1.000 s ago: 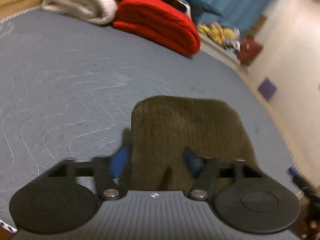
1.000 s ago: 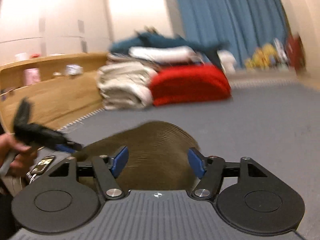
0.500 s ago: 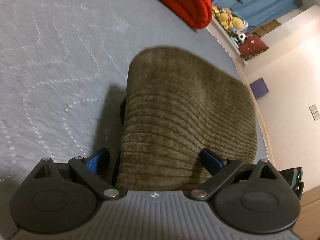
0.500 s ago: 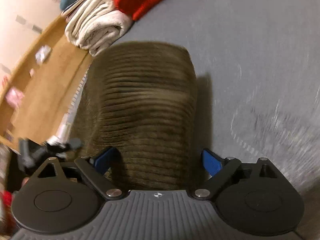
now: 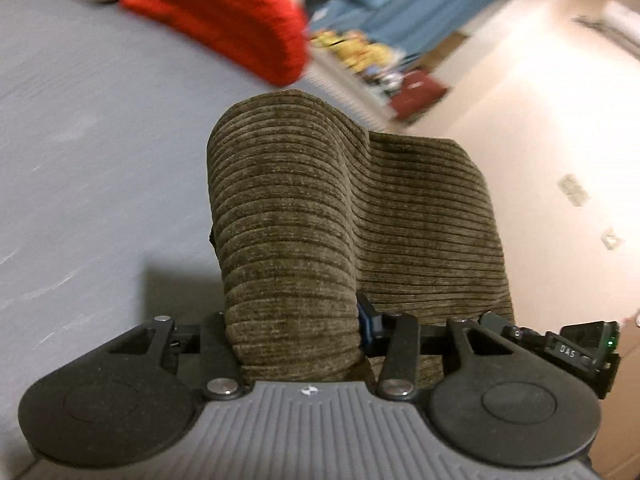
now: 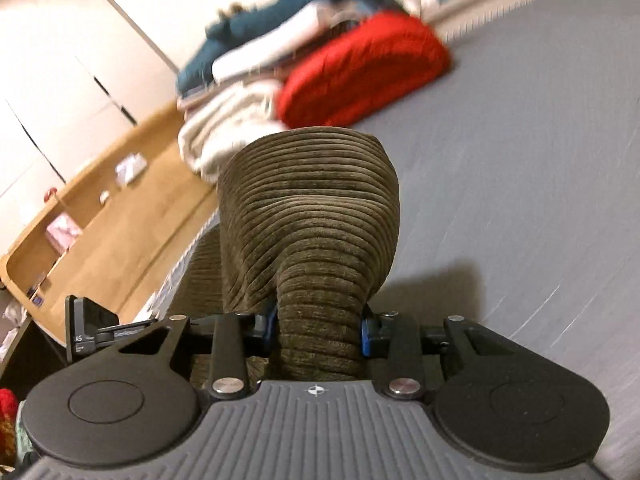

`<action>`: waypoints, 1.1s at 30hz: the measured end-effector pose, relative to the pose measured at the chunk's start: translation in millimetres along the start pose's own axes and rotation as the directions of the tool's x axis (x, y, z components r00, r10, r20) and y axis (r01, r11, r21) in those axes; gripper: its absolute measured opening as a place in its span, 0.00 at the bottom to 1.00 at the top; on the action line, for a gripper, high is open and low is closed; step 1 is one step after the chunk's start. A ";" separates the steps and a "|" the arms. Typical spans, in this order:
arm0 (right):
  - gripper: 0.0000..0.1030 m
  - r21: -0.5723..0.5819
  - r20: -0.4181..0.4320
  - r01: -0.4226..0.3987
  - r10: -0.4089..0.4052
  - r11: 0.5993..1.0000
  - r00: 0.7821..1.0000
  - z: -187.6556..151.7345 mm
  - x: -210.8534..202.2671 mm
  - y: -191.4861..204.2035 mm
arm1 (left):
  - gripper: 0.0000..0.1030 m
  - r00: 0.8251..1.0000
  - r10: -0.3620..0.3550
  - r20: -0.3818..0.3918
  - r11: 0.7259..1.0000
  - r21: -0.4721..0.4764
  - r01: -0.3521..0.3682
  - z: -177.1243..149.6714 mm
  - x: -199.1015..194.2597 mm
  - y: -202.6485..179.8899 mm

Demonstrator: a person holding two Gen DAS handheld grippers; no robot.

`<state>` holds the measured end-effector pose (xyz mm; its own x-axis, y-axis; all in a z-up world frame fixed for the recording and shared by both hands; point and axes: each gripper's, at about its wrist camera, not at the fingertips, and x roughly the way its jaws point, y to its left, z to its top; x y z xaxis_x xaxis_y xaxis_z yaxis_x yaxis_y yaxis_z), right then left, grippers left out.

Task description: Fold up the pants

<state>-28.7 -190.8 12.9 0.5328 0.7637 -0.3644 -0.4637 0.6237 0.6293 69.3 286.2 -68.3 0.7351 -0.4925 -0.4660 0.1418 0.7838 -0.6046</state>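
The brown corduroy pants (image 5: 288,220) are a folded bundle on the grey mattress (image 5: 80,160). My left gripper (image 5: 292,328) grips the bundle's near left end; its jaws are closing and the cloth bunches between the pads. In the right wrist view the pants (image 6: 312,208) neck in between the blue pads (image 6: 366,338) of my right gripper (image 6: 318,328), whose jaws are closing on the near right end. Each gripper shows at the edge of the other's view: the right gripper (image 5: 576,348), the left gripper (image 6: 92,328).
A folded red blanket (image 5: 224,12) lies at the far end of the mattress, with a cream blanket (image 6: 228,120) and other bedding beside it. A wooden shelf (image 6: 100,220) runs along one side. The mattress edge and the floor lie beyond the pants' right side.
Both grippers moved in over the near end of the pants and went from wide open to pinched on the cloth. The fabric now bulges up between the pads.
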 end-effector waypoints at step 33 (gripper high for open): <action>0.60 -0.286 -0.055 0.355 -0.386 0.890 0.921 70.6 -13.2 -65.2 | 0.61 0.902 0.432 0.024 0.786 0.479 -0.389 -16.3 129.4 -142.0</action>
<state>44.4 -253.3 25.1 0.6302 0.4721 -0.6164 -0.4260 0.8740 0.2338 133.5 105.0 -53.3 0.7401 -0.0965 -0.6655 0.1430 0.9896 0.0156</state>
